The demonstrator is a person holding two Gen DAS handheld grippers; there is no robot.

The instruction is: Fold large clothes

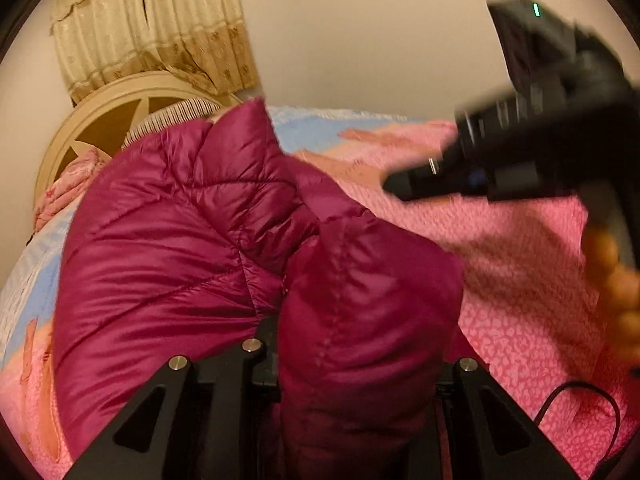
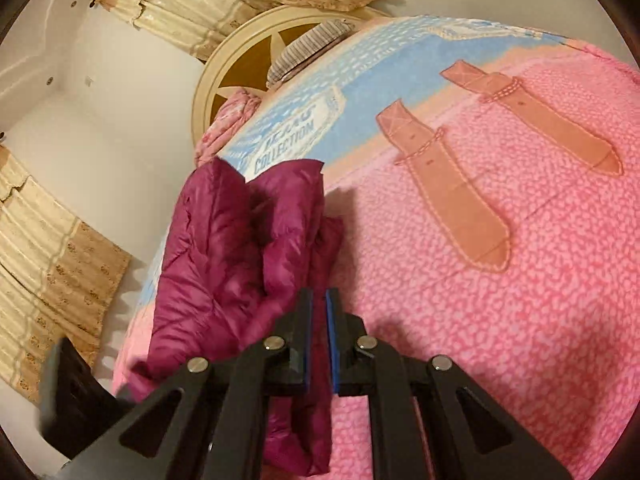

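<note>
A magenta quilted puffer jacket [image 1: 192, 240] lies bunched on the bed. In the left wrist view a fold of it fills the space between my left gripper's arms, and the left gripper [image 1: 352, 360] is shut on that fold; its fingertips are hidden by the fabric. In the right wrist view the jacket [image 2: 224, 256] lies to the left of my right gripper [image 2: 319, 312], whose blue-padded fingers [image 2: 332, 332] stand nearly together with nothing between them, above the jacket's right edge. The right gripper also shows, blurred, at the upper right of the left wrist view [image 1: 520, 152].
The bed has a pink and blue quilt [image 2: 500, 320] with brown strap patterns. A round cream headboard [image 2: 240, 64] and a striped pillow [image 2: 308, 48] are at the far end. Beige curtains [image 1: 152, 28] hang on the wall. A black cable [image 1: 580, 400] lies on the quilt.
</note>
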